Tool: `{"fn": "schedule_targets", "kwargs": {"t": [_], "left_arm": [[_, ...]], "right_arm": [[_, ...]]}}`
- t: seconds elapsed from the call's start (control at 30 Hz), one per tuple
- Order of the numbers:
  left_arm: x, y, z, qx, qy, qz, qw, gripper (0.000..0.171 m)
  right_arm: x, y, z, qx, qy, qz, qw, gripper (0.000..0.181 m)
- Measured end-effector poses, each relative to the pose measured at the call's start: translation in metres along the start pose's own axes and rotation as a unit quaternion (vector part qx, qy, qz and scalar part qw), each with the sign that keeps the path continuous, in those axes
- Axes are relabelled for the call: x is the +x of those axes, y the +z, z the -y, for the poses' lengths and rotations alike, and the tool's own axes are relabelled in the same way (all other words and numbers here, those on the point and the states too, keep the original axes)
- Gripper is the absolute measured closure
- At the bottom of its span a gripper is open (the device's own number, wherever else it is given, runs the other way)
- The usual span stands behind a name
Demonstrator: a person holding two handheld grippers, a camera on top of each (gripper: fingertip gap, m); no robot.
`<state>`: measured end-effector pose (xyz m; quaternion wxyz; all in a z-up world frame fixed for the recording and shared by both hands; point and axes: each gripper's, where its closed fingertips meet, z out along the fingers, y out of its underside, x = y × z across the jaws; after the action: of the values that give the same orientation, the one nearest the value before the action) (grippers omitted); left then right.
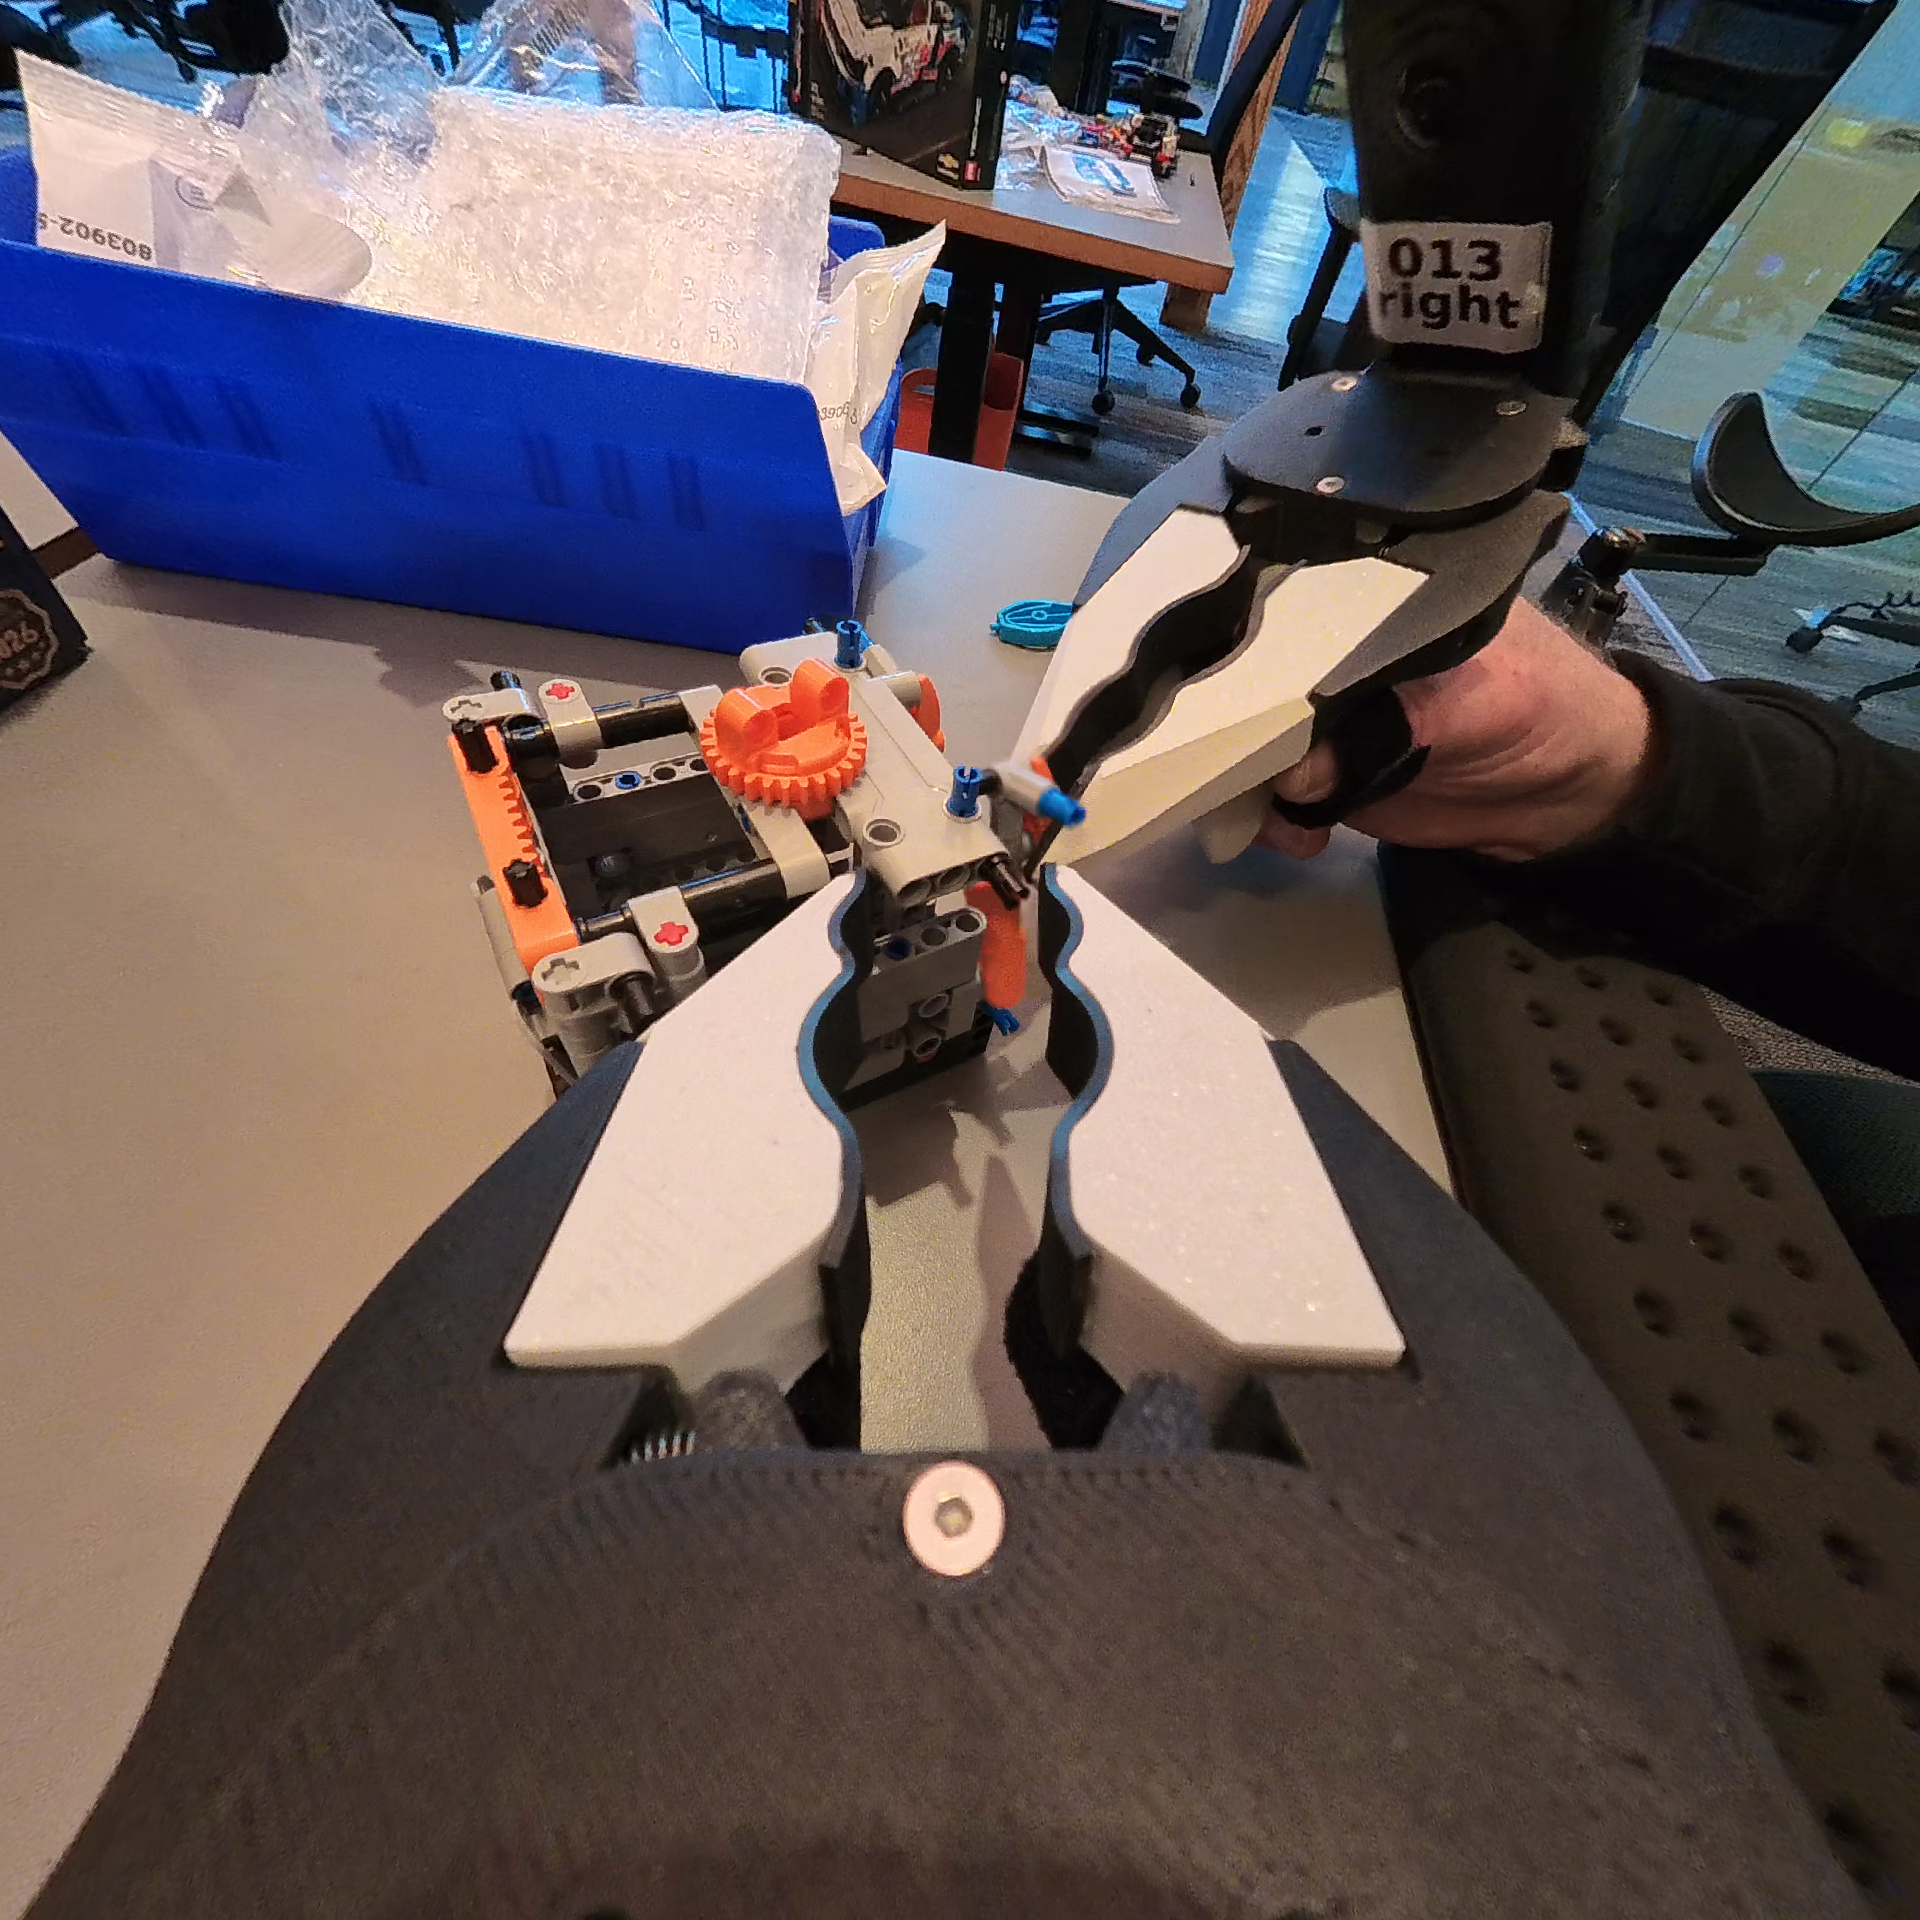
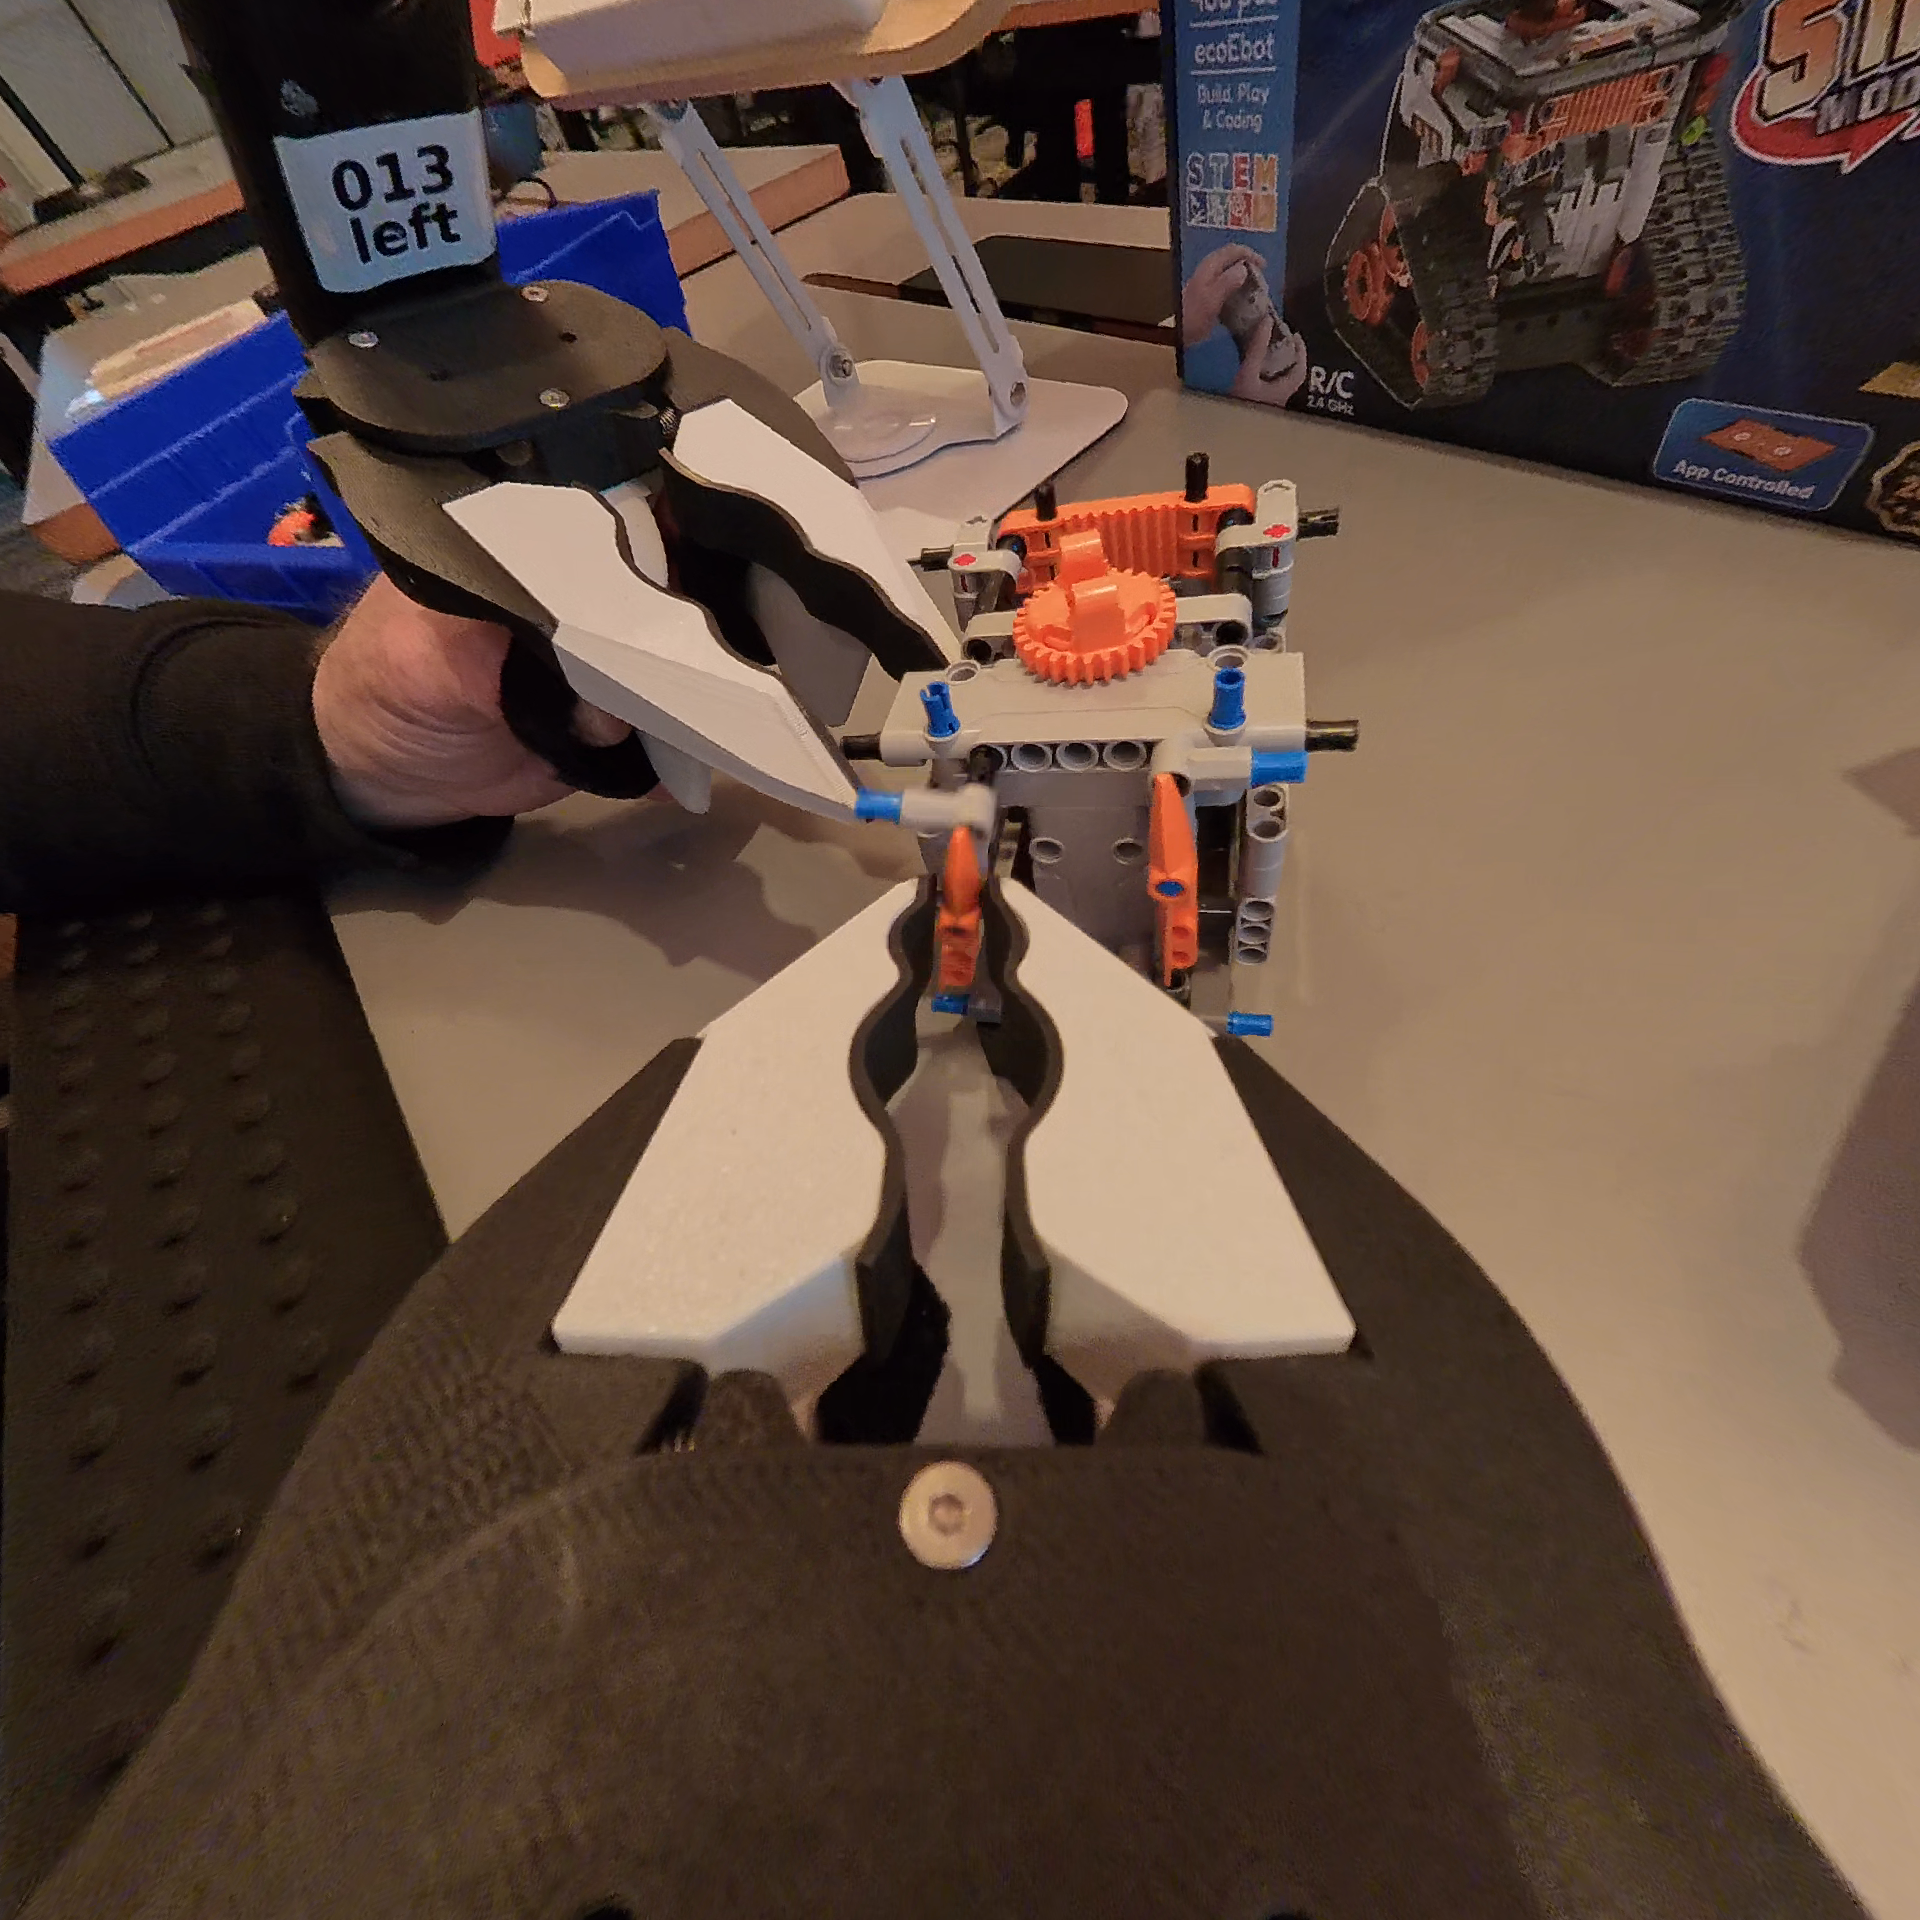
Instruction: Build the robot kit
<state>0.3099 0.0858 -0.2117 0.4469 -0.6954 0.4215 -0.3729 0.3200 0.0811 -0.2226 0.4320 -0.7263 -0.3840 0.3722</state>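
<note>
Just ahead of both tools, on the counter (image 1: pixel 260 883): brick model (image 1: pixel 904 800) | left tool (image 1: pixel 951 894) half open astride its near end, grip unclear | right tool (image 2: pixel 958 888) nearly closed on the upright orange beam (image 2: pixel 958 940) at that same corner

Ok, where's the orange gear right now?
The orange gear lies flat on top of the grey brick model, mid-frame in the right wrist view, just behind two upright blue pins.

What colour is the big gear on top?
Orange; the gear shows best in the right wrist view.
</note>
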Motion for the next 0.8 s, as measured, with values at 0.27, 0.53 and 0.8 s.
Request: {"fn": "schedule_targets", "kwargs": {"t": [0.27, 0.53, 0.8], "left_arm": [[0.001, 0.001, 0.000, -0.001, 0.002, -0.001, 1.000, 0.143], [0.001, 0.003, 0.001, -0.002, 0.006, -0.002, 1.000, 0.145], [0.002, 0.005, 0.002, -0.004, 0.006, -0.015, 1.000, 0.146]], "right_arm": [[0.000, 0.000, 0.004, 0.002, -0.007, -0.008, 1.000, 0.173], [0.002, -0.009, 0.012, 0.018, -0.028, -0.010, 0.999, 0.174], [0.004, -0.007, 0.011, -0.024, -0.063, -0.002, 0.998, 0.175]]}}
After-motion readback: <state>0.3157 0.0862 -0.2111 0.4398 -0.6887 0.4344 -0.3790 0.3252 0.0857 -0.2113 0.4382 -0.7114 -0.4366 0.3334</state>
